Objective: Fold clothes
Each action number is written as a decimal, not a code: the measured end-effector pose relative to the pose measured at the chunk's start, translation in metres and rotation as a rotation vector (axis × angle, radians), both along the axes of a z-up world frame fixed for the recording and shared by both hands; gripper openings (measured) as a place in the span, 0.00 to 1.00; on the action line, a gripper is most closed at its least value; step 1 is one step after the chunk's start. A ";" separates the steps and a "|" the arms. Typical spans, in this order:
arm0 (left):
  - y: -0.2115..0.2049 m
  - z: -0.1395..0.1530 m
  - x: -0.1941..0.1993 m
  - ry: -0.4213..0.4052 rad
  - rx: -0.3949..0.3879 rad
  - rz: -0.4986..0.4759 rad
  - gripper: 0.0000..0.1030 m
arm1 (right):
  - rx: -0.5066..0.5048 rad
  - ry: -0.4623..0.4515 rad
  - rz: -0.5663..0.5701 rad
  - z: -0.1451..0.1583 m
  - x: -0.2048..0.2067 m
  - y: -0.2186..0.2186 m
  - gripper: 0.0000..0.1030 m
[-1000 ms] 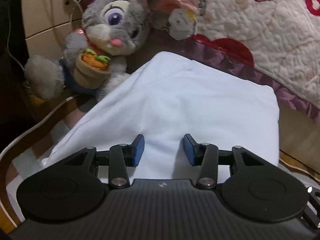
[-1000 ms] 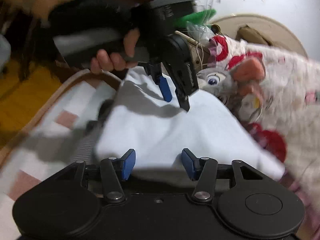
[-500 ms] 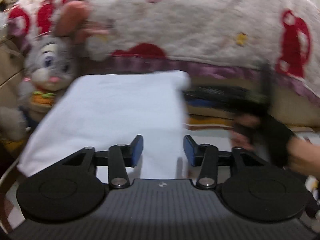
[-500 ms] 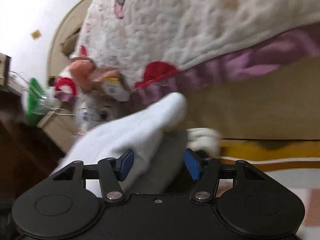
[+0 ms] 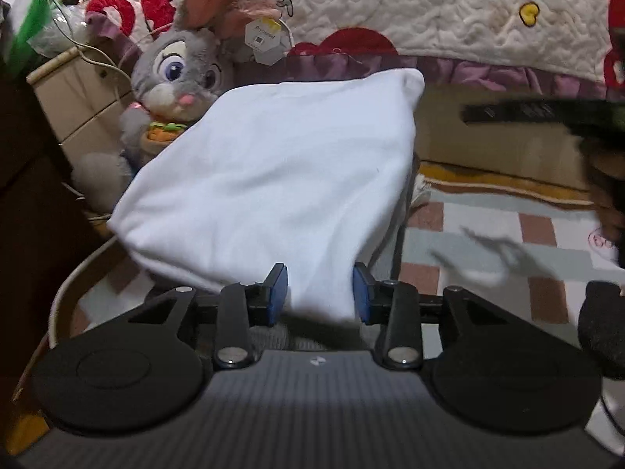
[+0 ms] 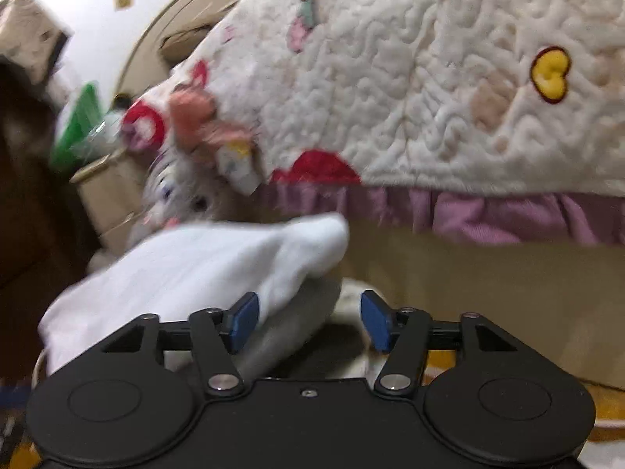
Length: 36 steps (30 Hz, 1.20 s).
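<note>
Left wrist view: left gripper (image 5: 319, 292) low over a checked mat (image 5: 488, 234). The near corner of a folded white cloth (image 5: 273, 172) sits between its blue pads (image 5: 278, 289). The jaws have just been closing; the pads look to touch the cloth on both sides, but whether they press it I cannot tell. The cloth spreads away from the gripper, its far edge up against a grey stuffed rabbit (image 5: 179, 70) holding a carrot pot.

Only this view shows the mat's pink and white squares clearly, a dark blurred bar at the right edge (image 5: 527, 113), and the white cord (image 5: 78, 269) curving along the mat's left side.

Right wrist view, blurred: right gripper (image 6: 309, 320) with jaws apart, having just been opening. The cloth (image 6: 187, 262) lies beside and partly over the left pad (image 6: 244, 318); the right pad is clear of it, so nothing is gripped. This view shows the quilt (image 6: 429, 90) with its purple frill large overhead, a green bag (image 6: 78, 121) and a curved headboard against the wall. The rabbit (image 6: 183, 191) is only a smear behind the cloth.
</note>
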State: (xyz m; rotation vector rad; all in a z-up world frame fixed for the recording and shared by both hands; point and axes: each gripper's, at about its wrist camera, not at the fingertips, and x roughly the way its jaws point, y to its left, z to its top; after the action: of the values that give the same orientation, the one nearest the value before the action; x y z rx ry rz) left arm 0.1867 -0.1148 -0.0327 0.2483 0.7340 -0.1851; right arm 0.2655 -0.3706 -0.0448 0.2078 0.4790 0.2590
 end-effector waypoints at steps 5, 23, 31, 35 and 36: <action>-0.003 0.023 -0.049 -0.021 -0.053 0.041 0.64 | -0.033 0.061 0.081 0.010 -0.069 0.003 0.61; -0.032 0.034 -0.181 0.026 0.028 0.103 0.80 | -0.060 0.113 0.142 0.053 -0.273 0.007 0.82; -0.063 0.036 -0.207 -0.011 0.093 0.024 0.93 | -0.047 0.192 0.096 0.042 -0.300 0.014 0.83; -0.067 0.035 -0.204 -0.005 0.100 0.026 0.94 | -0.055 0.210 0.071 0.039 -0.300 0.013 0.84; -0.068 0.035 -0.204 -0.004 0.100 0.027 0.94 | -0.057 0.214 0.067 0.038 -0.299 0.013 0.84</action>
State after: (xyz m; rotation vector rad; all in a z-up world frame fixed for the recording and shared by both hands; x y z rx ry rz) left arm -0.0173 -0.1825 0.0018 0.3341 0.7432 -0.1219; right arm -0.0331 -0.3580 -0.0066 0.1649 0.7054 0.2901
